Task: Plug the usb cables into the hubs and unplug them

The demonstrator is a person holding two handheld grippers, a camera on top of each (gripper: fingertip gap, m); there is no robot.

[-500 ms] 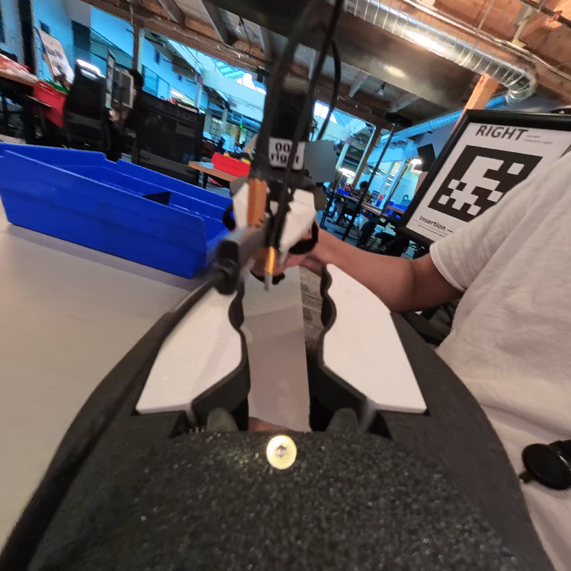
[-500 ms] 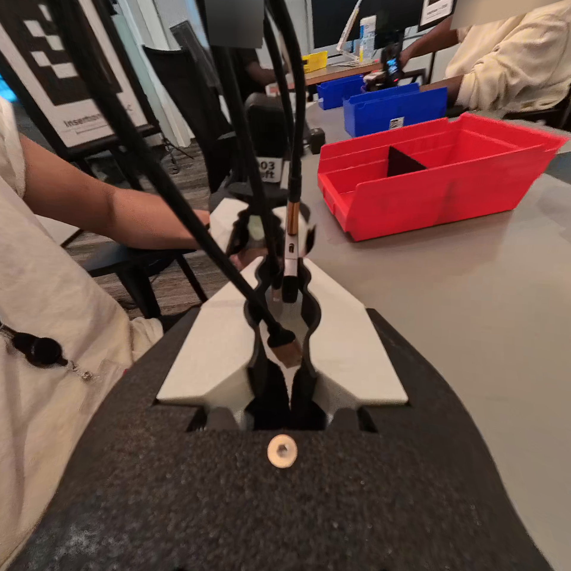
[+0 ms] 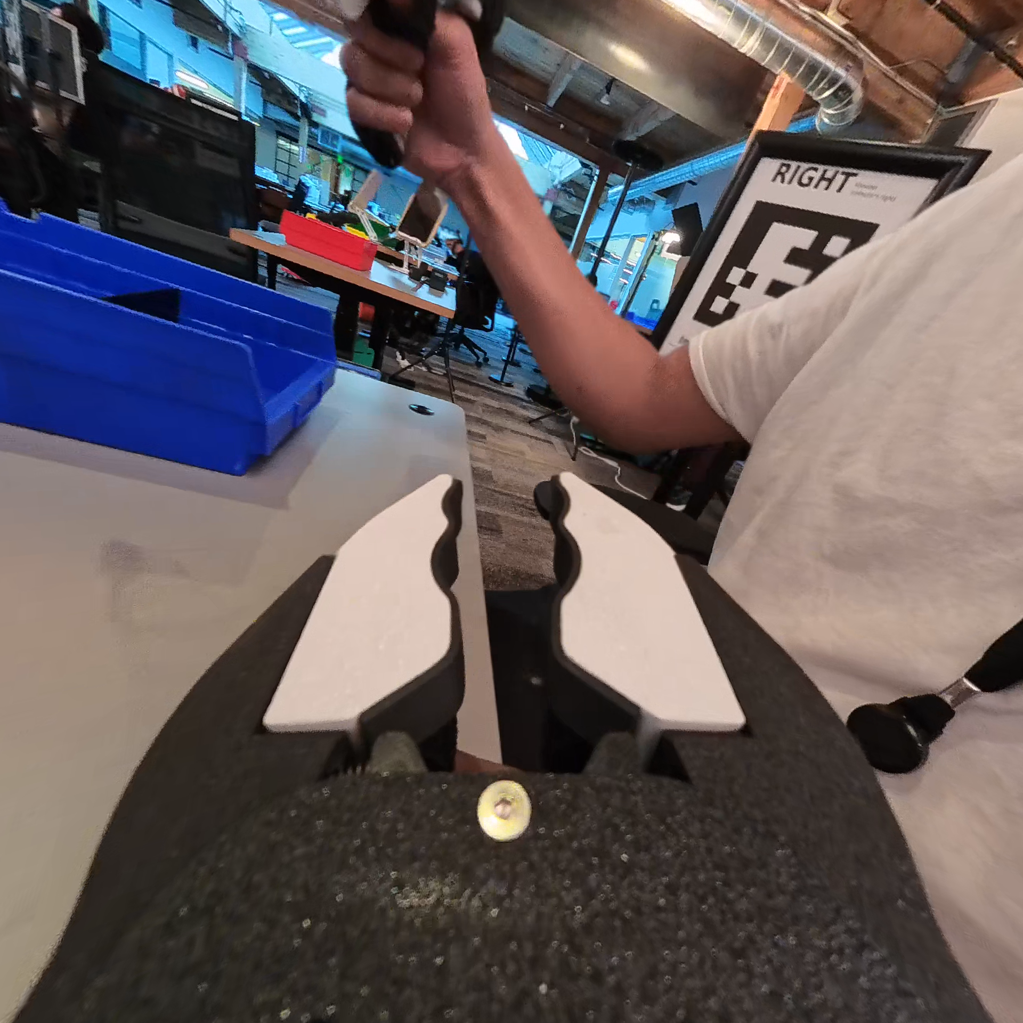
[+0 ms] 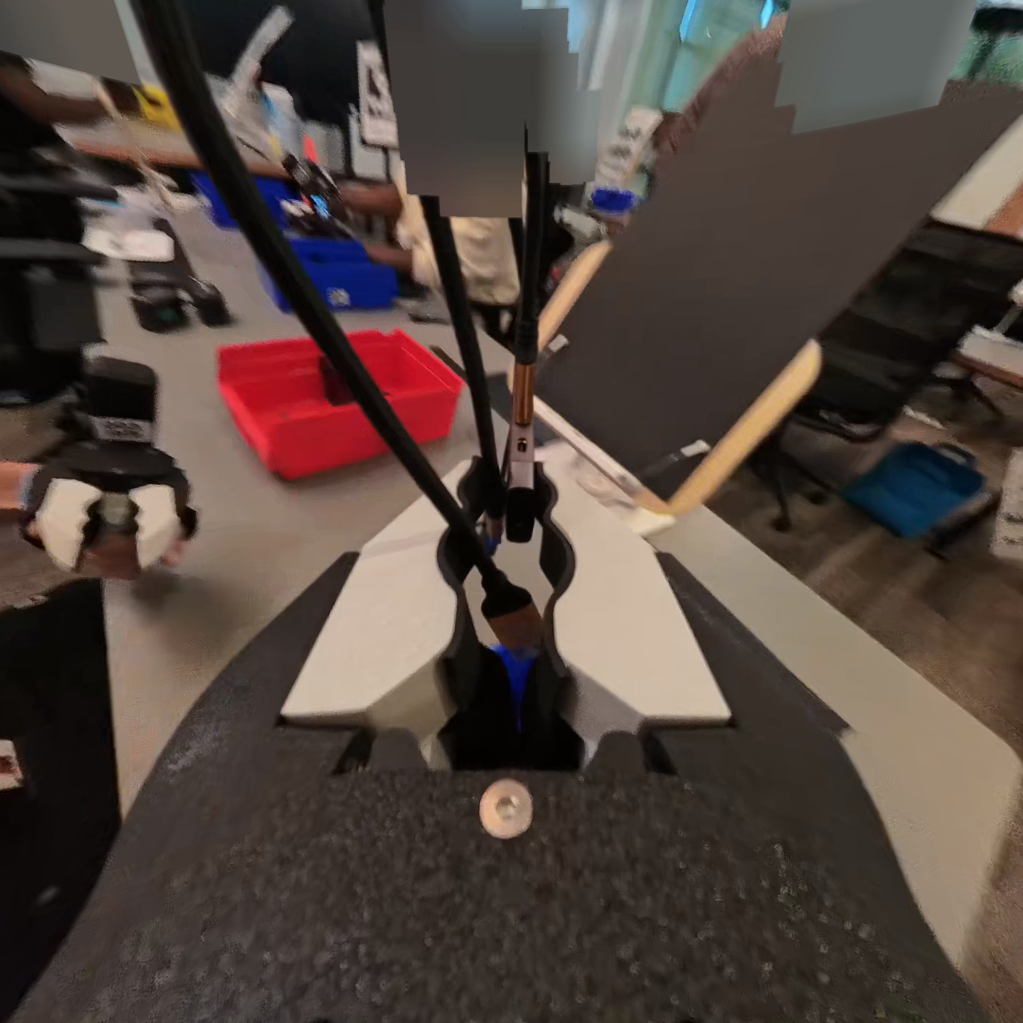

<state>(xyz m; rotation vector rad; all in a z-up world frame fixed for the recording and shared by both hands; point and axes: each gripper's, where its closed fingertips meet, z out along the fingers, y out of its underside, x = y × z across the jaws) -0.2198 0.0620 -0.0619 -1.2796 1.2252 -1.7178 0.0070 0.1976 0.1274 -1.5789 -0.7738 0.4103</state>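
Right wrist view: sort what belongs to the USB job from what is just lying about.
Job:
right claw, shut on the black hub
black usb cables running into it
left claw, open

Lying about:
red bin
blue bin

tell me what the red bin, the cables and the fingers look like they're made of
Red bin: looks like moulded plastic, from its even colour, slight sheen and thin walls.
Cables: black, matte jacket, probably rubber or woven sleeve; blur hides which. One plug has a copper-coloured metallic collar.
Right gripper fingers: flat matte white faces, likely plastic, with dark wavy inner pads, perhaps rubber.
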